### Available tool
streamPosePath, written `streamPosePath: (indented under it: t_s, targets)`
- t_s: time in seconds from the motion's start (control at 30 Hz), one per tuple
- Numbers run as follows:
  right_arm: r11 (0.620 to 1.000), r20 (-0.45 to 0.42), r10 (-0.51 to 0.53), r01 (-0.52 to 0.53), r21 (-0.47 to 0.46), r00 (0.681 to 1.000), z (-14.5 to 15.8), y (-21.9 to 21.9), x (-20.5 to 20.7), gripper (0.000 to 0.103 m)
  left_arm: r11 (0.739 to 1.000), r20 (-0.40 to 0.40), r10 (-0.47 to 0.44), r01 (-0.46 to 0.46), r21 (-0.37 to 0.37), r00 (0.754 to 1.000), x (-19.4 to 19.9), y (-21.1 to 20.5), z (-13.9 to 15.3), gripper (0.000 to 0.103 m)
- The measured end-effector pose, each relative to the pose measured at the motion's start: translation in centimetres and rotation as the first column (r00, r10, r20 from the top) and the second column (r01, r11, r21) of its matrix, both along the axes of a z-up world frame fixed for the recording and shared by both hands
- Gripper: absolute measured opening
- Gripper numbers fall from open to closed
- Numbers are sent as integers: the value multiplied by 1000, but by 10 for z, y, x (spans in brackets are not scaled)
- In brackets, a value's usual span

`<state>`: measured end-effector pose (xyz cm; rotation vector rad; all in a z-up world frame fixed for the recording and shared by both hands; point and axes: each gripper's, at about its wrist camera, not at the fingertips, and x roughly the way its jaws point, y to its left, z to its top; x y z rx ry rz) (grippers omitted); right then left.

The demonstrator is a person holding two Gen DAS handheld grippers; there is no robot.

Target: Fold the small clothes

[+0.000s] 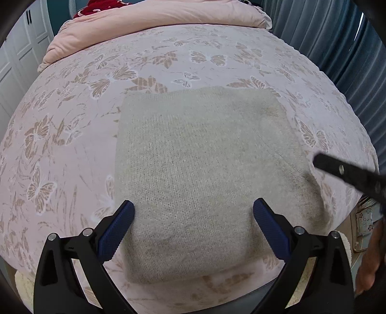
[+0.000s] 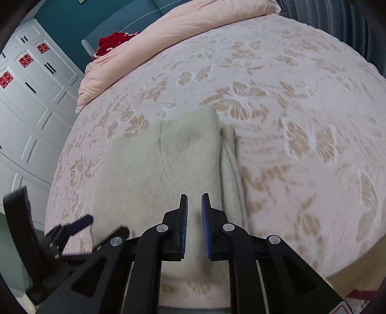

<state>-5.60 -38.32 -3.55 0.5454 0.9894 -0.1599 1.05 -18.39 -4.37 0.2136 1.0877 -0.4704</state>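
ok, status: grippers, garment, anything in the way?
Left gripper open, above knit. Right gripper narrowly open, nothing between pads. Knit folded, flat on bed. Nothing in the way.

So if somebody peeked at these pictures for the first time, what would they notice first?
Probably the fuzzy beige knit garment, folded into a neat block near the front edge of the butterfly-patterned bedspread. The left gripper hangs over it with blue pads spread wide, holding nothing. Behind, a pink quilt is bunched at the far end of the bed.
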Motion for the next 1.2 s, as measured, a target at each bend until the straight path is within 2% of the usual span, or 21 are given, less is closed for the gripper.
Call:
streamPosePath:
  t_s: [0.07,0.13,0.17,0.23,0.27,0.33,0.37,0.4,0.5,0.57,0.67,0.73,0.77,0.93,1.0,1.13,1.2]
  targets:
    - [999,-76,14,-17,-42,997,-18,9,-9,13,1000,10,-2,2,4,1000,-2,-2,0,97]
    - [993,-161,24,-42,-110,987,-50,12,-7,16,1000,15,-7,7,12,1000,-3,-4,-1,98]
    - [991,-164,35,-54,-119,986,-61,12,-6,17,1000,11,-11,11,13,1000,-4,-4,-2,98]
    - [995,-146,18,-33,-99,989,-54,8,-7,18,1000,1,-20,20,10,1000,-6,-2,1,98]
    - [997,-133,9,-20,-80,991,-46,5,-8,23,1000,1,-21,21,3,1000,-6,3,4,98]
    - [999,-96,-8,3,-54,995,-31,0,-13,42,1000,-3,-7,7,-21,1000,-4,15,8,98]
    - [999,-85,-11,7,-44,996,-25,-3,-15,65,999,-16,0,0,-50,1000,-2,24,9,98]
    - [999,-70,-14,12,-31,997,-21,-5,-18,76,996,-29,9,-12,-86,1000,0,33,9,98]
    - [999,-36,-46,46,0,998,-21,-13,-27,80,987,-73,85,-94,-133,994,10,60,1,98]
    - [997,-62,-53,56,55,997,-34,-17,-27,81,971,-165,120,-150,-186,979,19,73,-11,98]
    - [980,-93,-46,63,188,995,-60,-18,-24,81,921,-299,152,-244,-302,942,27,87,-25,98]
    - [966,-105,-53,78,245,993,-74,-18,-21,81,896,-354,155,-282,-344,922,32,88,-36,98]
    - [960,-99,-58,83,267,993,-78,-18,-20,86,895,-372,161,-294,-337,914,35,86,-42,98]
    - [931,-64,-91,108,349,994,-85,-23,-11,90,883,-453,158,-331,-334,878,48,71,-67,98]
    - [917,-51,-86,99,386,995,-87,-26,-3,97,880,-464,172,-347,-323,869,52,65,-71,98]
    - [893,-32,-52,61,445,998,-94,-23,22,98,874,-486,186,-369,-315,854,61,57,-75,98]
    - [898,-33,-38,49,437,999,-94,-21,35,94,882,-491,174,-356,-308,854,64,53,-75,98]
